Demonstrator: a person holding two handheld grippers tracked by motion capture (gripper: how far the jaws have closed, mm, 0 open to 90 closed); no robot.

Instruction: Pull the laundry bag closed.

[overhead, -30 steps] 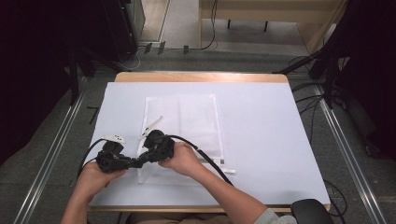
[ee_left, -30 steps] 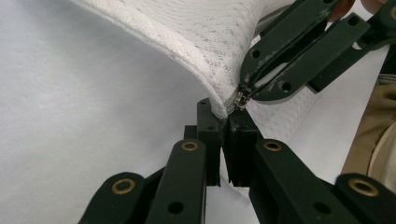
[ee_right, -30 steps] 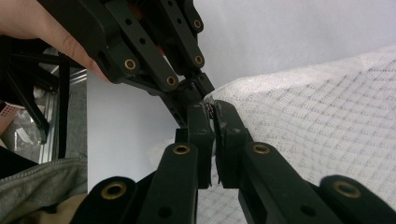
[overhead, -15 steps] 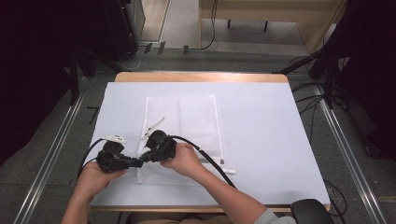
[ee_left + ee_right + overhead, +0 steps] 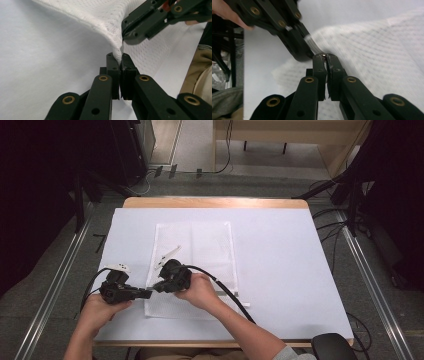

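We've got a white sheet over the counter (image 5: 280,245) w/ a white mesh laundry bag (image 5: 207,245) lying flat on it, its near-left edge lifted off the surface. Left hand-held gripper (image 5: 119,59) is clenched on that raised edge; right hand-held gripper (image 5: 325,58) is pinched on the zipper pull just beside it, we reckon. Grips look set; the zip itself seems still to do.

Looked like a lab or test rig space, a wooden table (image 5: 215,202) covered by a white sheet (image 5: 280,270), metal floor rails (image 5: 372,285) ran along both sides, black cables (image 5: 330,227) trailed over grey carpet, dark curtains (image 5: 35,195) flanked it, a light wooden bench (image 5: 280,132) stood behind
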